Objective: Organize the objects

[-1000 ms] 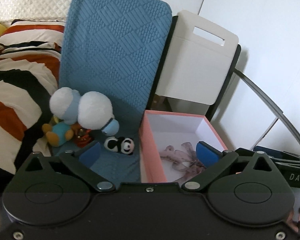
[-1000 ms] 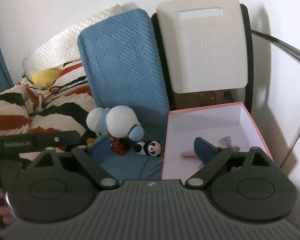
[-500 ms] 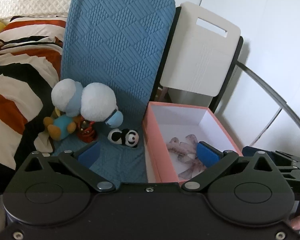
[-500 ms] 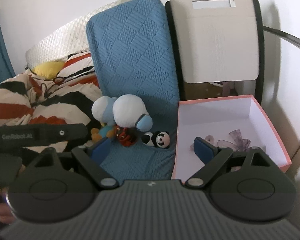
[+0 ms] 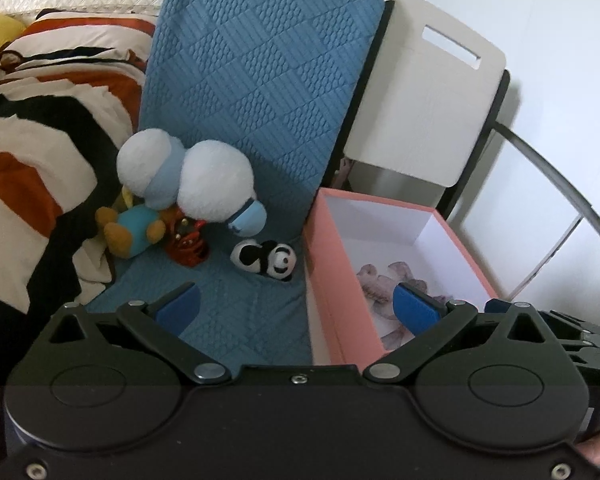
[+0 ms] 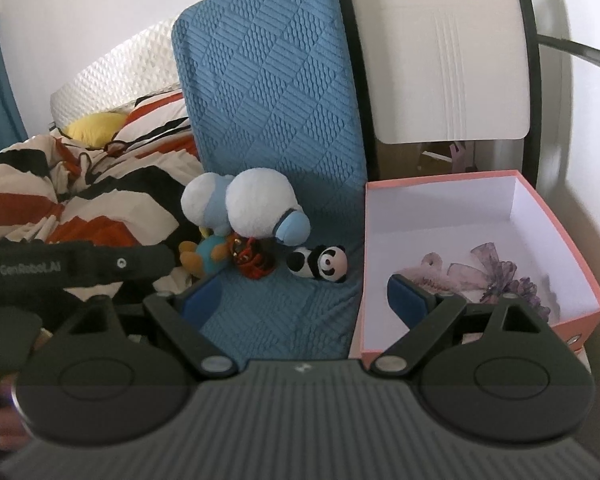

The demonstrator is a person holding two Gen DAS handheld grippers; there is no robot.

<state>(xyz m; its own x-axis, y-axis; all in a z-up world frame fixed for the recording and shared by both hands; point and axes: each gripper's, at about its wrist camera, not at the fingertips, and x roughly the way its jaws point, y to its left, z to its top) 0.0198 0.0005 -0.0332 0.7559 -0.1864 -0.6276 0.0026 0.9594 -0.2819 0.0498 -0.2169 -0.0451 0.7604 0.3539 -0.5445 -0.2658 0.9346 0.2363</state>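
Left wrist view: the left claw (image 5: 296, 304) is spread wide and holds nothing. Beyond it, on a blue quilted mat (image 5: 236, 312), lie a small panda plush (image 5: 265, 259), a white-and-blue plush (image 5: 196, 186) and a red toy (image 5: 187, 239). To the right, a pink box (image 5: 332, 272) holds only a pale lilac item (image 5: 374, 282).

Right wrist view: the right claw (image 6: 302, 296) is likewise wide open and empty. The toys sit outside the box, so sorting looks barely begun.
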